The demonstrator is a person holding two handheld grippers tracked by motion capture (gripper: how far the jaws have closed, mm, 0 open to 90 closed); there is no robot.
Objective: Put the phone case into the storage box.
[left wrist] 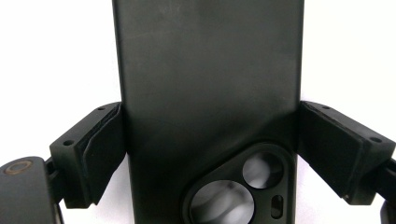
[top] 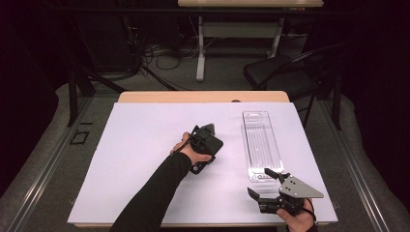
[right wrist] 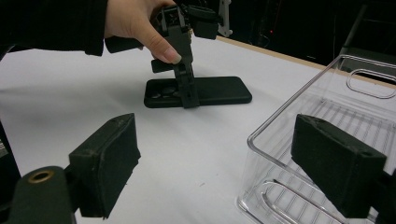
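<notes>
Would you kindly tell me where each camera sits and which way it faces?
High view: above the person's side, looking forward and down on the white-covered table; a black-sleeved forearm and both hands show.
Left gripper view: rides the left claw, looking down on the flat black phone case clamped between its pads.
Right gripper view: rides the open right claw, facing across the table; its jaws straddle a wall of the clear plastic tray.
Shared: the high and right gripper views both show case, tray and left hand.
</notes>
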